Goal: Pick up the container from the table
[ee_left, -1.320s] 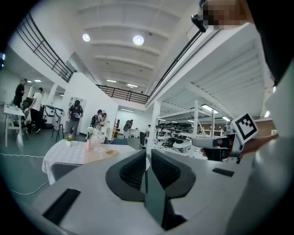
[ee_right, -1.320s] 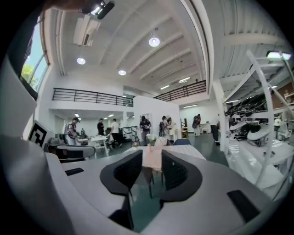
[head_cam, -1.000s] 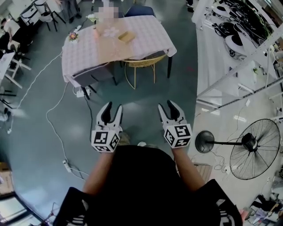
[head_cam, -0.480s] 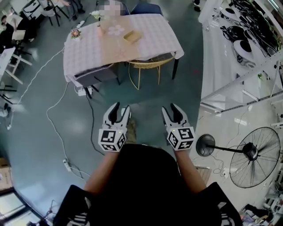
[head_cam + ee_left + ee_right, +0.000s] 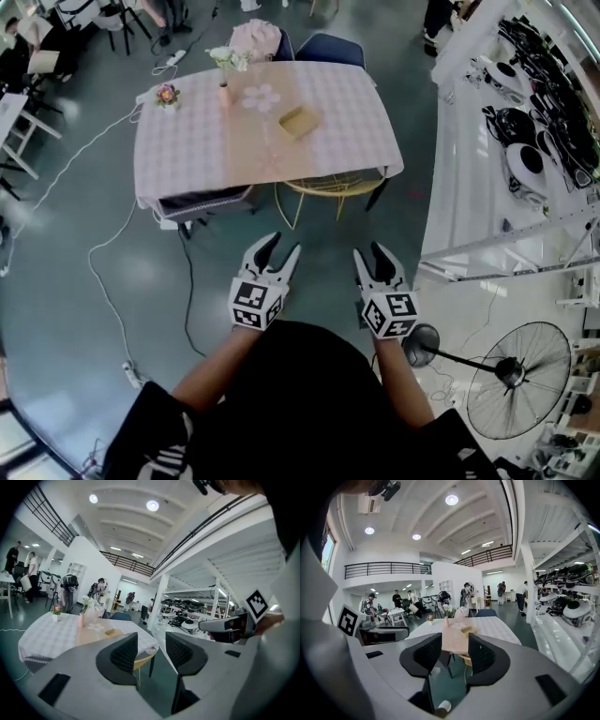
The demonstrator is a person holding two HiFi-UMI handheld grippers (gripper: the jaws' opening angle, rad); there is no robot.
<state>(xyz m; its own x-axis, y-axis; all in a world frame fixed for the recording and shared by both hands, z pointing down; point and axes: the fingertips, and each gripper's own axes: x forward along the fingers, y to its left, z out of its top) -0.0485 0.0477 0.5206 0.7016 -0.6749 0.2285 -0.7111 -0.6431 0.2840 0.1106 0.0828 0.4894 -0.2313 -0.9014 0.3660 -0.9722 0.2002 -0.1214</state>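
The container point(image 5: 298, 120), a small tan open box, sits on the checked-cloth table point(image 5: 187, 141) far ahead of me. Both grippers hang over the floor, well short of the table. My left gripper point(image 5: 277, 251) is open and empty, and so is my right gripper point(image 5: 379, 253). In the left gripper view the container point(image 5: 112, 632) shows small on the table, left of the spread jaws point(image 5: 151, 651). Seen from the right gripper view, the container point(image 5: 468, 630) lies just above the gap between the open jaws point(image 5: 454, 653).
A wicker chair point(image 5: 328, 187) and a grey chair point(image 5: 202, 200) are tucked under the table's near side. A flower vase point(image 5: 225, 70) and small pot point(image 5: 167, 96) stand on it. White shelving point(image 5: 525, 141) and a standing fan point(image 5: 511, 380) are on the right. A cable point(image 5: 103, 291) crosses the floor.
The table and container have come nearer and lower in the head view as I walk toward them. Both grippers stay open and empty, held in front of me.
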